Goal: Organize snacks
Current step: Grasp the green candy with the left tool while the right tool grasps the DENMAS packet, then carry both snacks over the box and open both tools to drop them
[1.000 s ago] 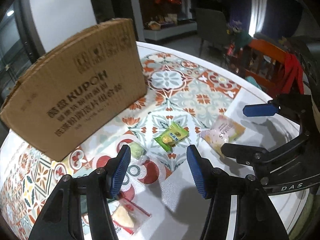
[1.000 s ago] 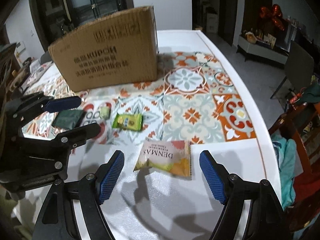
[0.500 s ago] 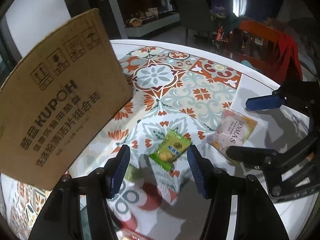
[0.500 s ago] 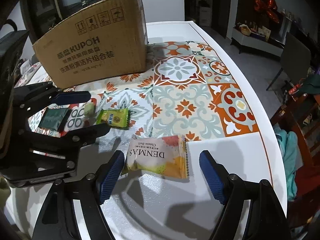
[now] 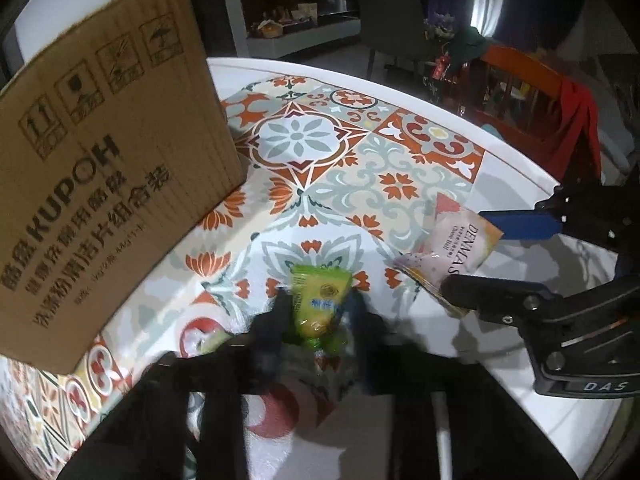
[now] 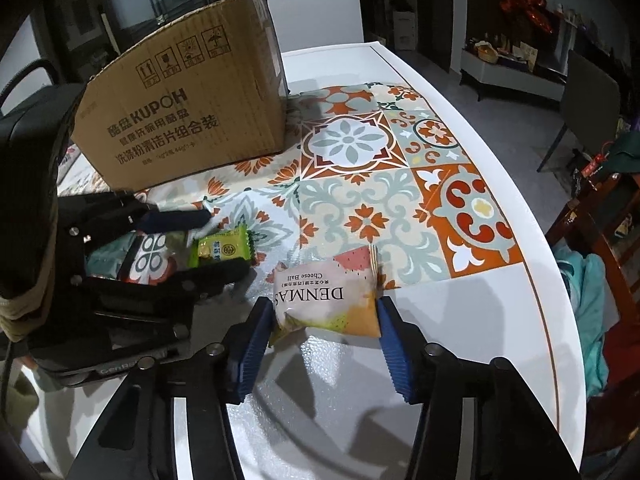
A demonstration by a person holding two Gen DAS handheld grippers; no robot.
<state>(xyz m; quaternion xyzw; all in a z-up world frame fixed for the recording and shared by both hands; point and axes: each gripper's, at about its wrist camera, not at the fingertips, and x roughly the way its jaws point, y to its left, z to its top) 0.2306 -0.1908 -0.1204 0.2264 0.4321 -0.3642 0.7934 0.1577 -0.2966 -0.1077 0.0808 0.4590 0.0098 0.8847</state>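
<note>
On the counter point(image 6: 472, 360), a KUPOH cardboard box point(image 6: 188, 120) stands at 10 o'clock in the right wrist view. The left hand-held gripper point(image 5: 318, 320) has just been closing; its blurred jaws now press both sides of the green snack packet point(image 5: 318, 300), which rests on the patterned tile mat point(image 5: 360, 168). At 3 o'clock from that packet lies the DENMAS Cheese Ball packet point(image 6: 328, 300). The right hand-held gripper point(image 6: 324, 332) has just been closing too; its blue pads point(image 6: 250, 348) touch both edges of the DENMAS packet, partly open around it.
</note>
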